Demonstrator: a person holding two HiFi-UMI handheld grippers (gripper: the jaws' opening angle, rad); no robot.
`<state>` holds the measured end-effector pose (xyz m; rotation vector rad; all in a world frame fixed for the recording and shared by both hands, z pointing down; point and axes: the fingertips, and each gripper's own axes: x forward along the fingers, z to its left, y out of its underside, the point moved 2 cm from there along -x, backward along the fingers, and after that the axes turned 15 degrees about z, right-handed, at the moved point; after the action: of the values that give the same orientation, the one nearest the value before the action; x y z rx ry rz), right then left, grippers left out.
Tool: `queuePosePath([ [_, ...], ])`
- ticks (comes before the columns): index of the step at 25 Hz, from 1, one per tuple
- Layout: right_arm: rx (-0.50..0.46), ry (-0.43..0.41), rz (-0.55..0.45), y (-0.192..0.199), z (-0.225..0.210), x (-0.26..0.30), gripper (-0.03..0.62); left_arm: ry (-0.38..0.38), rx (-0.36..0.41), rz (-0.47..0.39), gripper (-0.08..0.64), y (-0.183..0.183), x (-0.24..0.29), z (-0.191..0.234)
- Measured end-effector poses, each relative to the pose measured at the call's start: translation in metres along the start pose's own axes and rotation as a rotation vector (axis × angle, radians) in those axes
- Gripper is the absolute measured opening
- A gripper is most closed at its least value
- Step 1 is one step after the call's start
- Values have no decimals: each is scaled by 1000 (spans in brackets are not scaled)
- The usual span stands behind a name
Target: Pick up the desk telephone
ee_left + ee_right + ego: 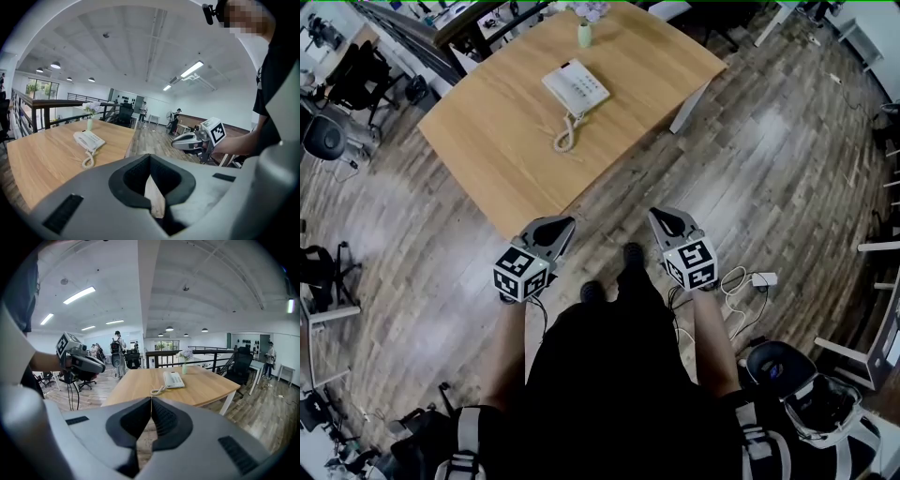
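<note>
A green vase [585, 35] of flowers stands near the wooden bench's [497, 141] far edge; a white cable [737, 284] lies on the floor [787, 159].

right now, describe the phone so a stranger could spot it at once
Find the large light wooden table. Toward its far edge sits a white desk telephone, near a small pale green vase of flowers. Only the phone trails a coiled white cord.
</note>
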<state>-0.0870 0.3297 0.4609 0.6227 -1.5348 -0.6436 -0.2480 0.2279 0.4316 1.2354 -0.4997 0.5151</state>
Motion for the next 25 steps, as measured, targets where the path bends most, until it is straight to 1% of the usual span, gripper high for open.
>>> queuePosePath([
  [11,48,-18,-16,6,-59,0,25,-35,-10,16,21,-27,36,-2],
  [16,40,-46,-16,-1,-86,11,25,-71,-28,17,21,-43,48,3],
  [25,-10,-129,-20,-17,-118,34,25,-150,-74,18,21,-57,66,9],
])
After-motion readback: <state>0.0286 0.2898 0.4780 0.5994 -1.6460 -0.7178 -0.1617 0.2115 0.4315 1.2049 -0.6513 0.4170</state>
